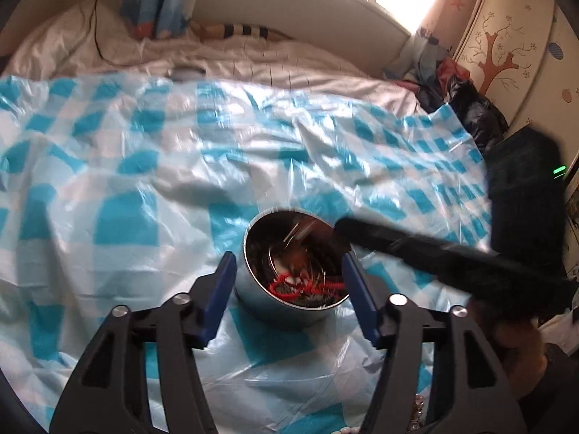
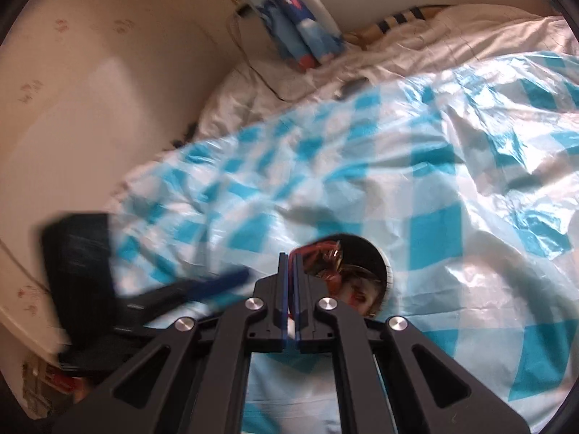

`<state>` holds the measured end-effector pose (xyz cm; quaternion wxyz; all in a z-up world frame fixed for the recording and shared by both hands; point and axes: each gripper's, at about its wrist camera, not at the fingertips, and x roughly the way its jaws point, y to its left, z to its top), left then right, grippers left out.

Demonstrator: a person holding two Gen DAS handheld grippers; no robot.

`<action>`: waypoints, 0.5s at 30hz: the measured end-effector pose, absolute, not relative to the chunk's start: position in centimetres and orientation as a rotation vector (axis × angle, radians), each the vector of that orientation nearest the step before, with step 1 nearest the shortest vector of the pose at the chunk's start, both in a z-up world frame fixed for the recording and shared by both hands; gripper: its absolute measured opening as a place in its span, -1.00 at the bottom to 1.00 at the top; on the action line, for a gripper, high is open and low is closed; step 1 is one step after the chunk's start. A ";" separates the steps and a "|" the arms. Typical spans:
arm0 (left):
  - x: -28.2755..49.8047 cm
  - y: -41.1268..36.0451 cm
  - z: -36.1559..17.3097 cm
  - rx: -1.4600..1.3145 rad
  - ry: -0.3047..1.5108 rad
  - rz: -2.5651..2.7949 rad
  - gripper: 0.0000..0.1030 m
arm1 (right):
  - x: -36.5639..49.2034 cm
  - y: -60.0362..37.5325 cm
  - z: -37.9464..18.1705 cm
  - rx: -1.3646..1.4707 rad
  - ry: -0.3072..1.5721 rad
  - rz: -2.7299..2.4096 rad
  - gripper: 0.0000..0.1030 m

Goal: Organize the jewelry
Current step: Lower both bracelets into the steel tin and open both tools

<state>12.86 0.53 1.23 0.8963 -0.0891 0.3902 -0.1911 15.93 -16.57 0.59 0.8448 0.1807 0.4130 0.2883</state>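
A steel bowl (image 1: 253, 300) stands on the checked sheet, with a red cord (image 1: 307, 287) and dark beads inside. My left gripper (image 1: 287, 256) is open, one blue finger on each side of the bowl, the left pad clear of its wall. My right gripper (image 1: 340, 226) reaches in blurred from the right, its tip over the bowl's far rim. In the right wrist view, that right gripper (image 2: 290, 256) is shut on a red-corded piece (image 2: 325, 258) with brown-gold parts, which hangs over the bowl (image 2: 376, 253). A blue finger (image 2: 224, 282) of the left gripper shows blurred at the left.
A blue-and-white checked plastic sheet (image 1: 152, 166) covers the bed, with white bedding (image 1: 253, 58) behind. Pale beads (image 1: 416, 412) lie at the near edge. A black bag (image 1: 474, 115) and a wardrobe (image 1: 506, 47) stand on the right. A hand (image 1: 517, 343) holds the right gripper.
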 end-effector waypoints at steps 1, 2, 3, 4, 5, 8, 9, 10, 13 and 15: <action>12.7 0.8 1.7 -0.183 0.797 -0.383 0.25 | 16.0 -16.8 0.4 0.388 0.880 0.597 -0.68; 12.6 1.1 2.0 -0.184 0.790 -0.375 0.27 | 16.0 -17.3 0.3 0.394 0.881 0.575 -0.46; 12.4 1.4 2.3 -0.188 0.786 -0.369 0.28 | 15.8 -17.8 0.5 0.404 0.866 0.565 -0.24; 12.2 1.7 2.6 -0.187 0.787 -0.364 0.28 | 15.6 -18.2 0.8 0.414 0.854 0.561 -0.24; 12.0 2.0 2.7 -0.182 0.788 -0.357 0.28 | 15.2 -18.9 1.3 0.417 0.841 0.550 -0.24; 10.4 2.5 2.9 -0.142 0.799 -0.335 0.28 | 13.9 -20.1 2.6 0.410 0.826 0.521 -0.22; 9.8 2.6 2.7 -0.127 0.812 -0.337 0.28 | 13.2 -20.5 3.0 0.414 0.825 0.516 -0.20; 8.8 2.4 2.4 -0.097 0.833 -0.344 0.28 | 12.4 -20.9 3.2 0.413 0.823 0.512 -0.15; 6.0 2.1 1.0 -0.030 0.867 -0.321 0.28 | 9.7 -21.5 3.5 0.345 0.805 0.478 -0.06; 4.5 2.0 0.1 -0.024 0.897 -0.319 0.28 | 9.2 -21.0 3.0 0.282 0.825 0.445 -0.06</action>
